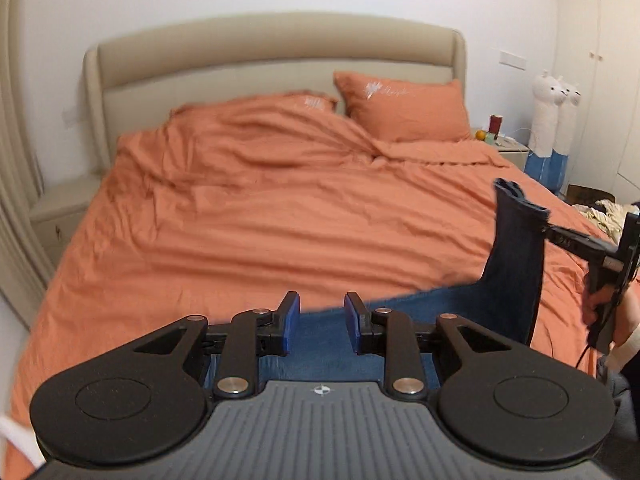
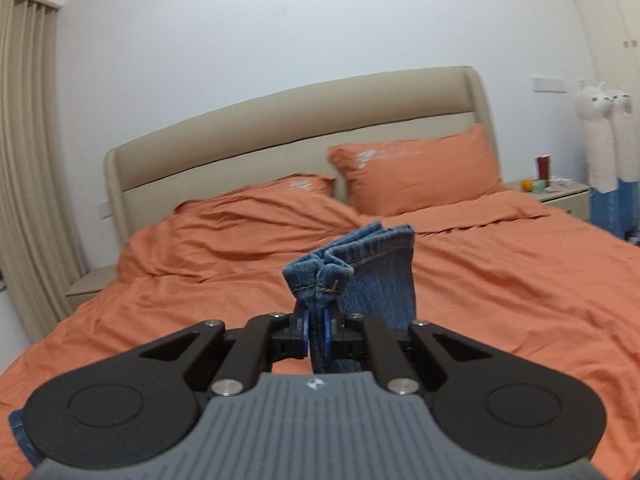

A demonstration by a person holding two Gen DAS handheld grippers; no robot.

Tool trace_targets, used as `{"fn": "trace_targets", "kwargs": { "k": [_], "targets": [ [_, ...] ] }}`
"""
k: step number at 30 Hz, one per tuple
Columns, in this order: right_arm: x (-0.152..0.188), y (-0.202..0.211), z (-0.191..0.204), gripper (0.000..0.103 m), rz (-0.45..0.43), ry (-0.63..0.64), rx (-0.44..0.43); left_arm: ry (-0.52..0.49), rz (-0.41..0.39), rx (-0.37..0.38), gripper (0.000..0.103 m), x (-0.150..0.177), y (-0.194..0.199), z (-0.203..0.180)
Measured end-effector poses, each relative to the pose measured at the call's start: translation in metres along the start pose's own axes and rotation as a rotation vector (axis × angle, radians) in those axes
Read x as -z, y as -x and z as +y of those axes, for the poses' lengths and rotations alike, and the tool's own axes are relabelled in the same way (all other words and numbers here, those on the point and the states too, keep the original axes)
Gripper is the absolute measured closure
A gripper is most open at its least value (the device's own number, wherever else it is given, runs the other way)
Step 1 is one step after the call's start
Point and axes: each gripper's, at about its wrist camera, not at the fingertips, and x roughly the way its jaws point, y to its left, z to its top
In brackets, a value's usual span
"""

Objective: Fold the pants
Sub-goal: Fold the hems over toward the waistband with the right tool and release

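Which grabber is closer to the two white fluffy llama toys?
Right. The right gripper, clamping the blue denim pants, is on the side of the white llama toys; the open left gripper is farther away.

Rough blue denim pants; matt orange cloth bedding.

Pants on bed, before pillows
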Motion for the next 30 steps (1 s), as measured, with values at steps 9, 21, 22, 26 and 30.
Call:
{"fn": "trace_targets", "kwargs": {
  "k": [9,21,22,26,30],
  "targets": [
    [0.14,-0.049,0.089,0.101,0.296,0.099,-0.16,0.215,0.15,0.121,0.071,0.097,-0.074,0.056],
    [0.204,-0.062,0.098,0.072,0.564,0.209,-0.242,0.386,0.248,0.344,0.061,0.146,-0.151,0.048],
    [0.202,-0.061,0.097,0.071,0.586,0.202,-0.266,0.396,0.251,0.36,0.06,0.146,-0.158,0.045],
    [0.189,-0.054,0.088,0.073,0.648,0.146,-0.331,0.449,0.251,0.426,0.057,0.14,-0.188,0.037],
    [0.165,-0.05,0.064,0.07,0.587,0.129,-0.3,0.533,0.246,0.469,0.057,0.131,-0.225,0.031]
  ]
}}
